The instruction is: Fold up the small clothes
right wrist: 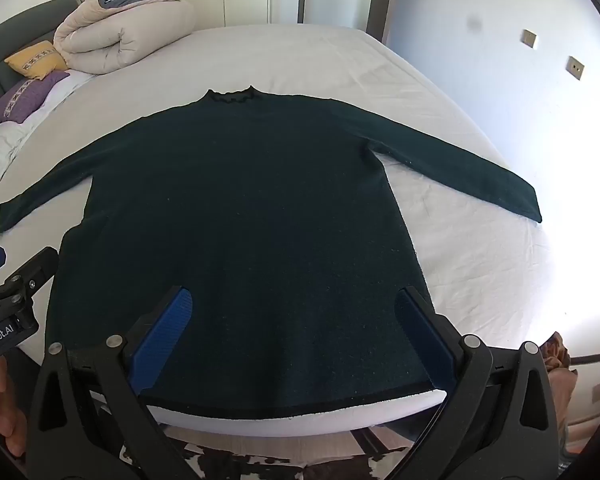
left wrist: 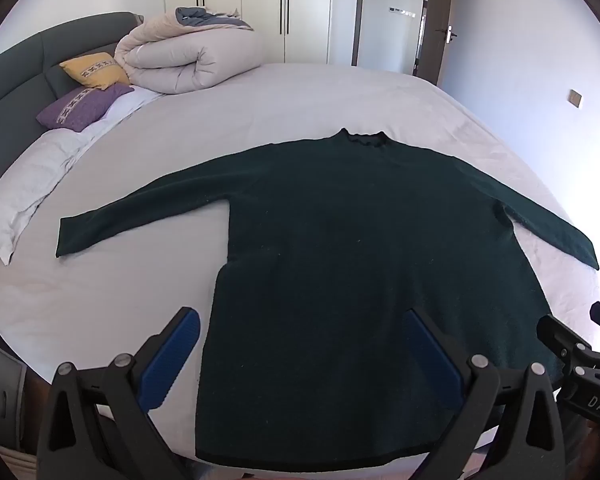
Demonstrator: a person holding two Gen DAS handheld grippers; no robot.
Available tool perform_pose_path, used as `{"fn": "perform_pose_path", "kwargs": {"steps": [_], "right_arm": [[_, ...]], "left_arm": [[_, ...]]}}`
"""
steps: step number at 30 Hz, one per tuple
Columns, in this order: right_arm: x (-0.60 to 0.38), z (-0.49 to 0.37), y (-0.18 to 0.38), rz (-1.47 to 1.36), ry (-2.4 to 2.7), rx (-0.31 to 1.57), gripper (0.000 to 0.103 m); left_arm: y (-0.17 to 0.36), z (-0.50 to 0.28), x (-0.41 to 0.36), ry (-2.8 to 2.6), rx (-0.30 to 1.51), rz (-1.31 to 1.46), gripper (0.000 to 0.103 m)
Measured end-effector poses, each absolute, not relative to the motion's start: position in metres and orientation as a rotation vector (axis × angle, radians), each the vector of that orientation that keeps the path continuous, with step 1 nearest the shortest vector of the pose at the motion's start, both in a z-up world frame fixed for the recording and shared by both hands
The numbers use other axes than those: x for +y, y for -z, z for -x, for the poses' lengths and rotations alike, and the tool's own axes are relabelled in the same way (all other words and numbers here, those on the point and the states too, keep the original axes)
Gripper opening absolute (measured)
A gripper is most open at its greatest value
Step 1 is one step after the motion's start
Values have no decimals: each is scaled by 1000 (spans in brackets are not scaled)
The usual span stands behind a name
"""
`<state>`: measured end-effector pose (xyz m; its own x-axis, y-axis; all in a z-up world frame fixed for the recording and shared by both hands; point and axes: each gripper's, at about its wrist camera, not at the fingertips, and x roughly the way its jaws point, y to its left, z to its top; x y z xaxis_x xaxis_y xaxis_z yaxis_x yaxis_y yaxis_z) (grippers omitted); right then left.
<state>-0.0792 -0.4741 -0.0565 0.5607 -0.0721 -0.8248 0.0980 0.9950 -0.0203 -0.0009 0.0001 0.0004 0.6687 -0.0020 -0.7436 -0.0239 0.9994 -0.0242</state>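
A dark green long-sleeved sweater lies flat on the white bed sheet, collar away from me, both sleeves spread out to the sides. My left gripper hangs open above the sweater's lower left part, one blue pad over bare sheet and the other over the fabric. My right gripper stands open above the lower right part near the hem, nothing between its fingers. Each gripper shows at the edge of the other's view.
A rolled beige duvet, a yellow pillow and a purple pillow lie at the bed's far left by the dark headboard. A wardrobe and a door stand behind. A patterned rug shows below the bed's near edge.
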Motion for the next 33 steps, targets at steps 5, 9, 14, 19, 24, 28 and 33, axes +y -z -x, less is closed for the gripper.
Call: {"fn": "perform_pose_path", "kwargs": {"steps": [5,9,14,19,24,28,33], "right_arm": [[-473,79,57,-30,100,972,103],[-472,80,57,-30,98,972,103],[-472,79,57,-31,98,973,103],[-473,78,58,-31,99,974,103],[-473,78,58,-31,99,974,103],[-474,78,58,-31,98,973,103],[-474,78,58,-30,98,973,103]], "left_arm": [[-1,3,0,-11,845,36,103],[-1,3,0,-10,851,38,103],[4,1,3,-9,854,37,103],[4,0,3,-11,859,36,103],[5,0,3,-11,861,35,103],[5,0,2,-11,862,34,103],[5,0,2,-12,862,35,103]]}}
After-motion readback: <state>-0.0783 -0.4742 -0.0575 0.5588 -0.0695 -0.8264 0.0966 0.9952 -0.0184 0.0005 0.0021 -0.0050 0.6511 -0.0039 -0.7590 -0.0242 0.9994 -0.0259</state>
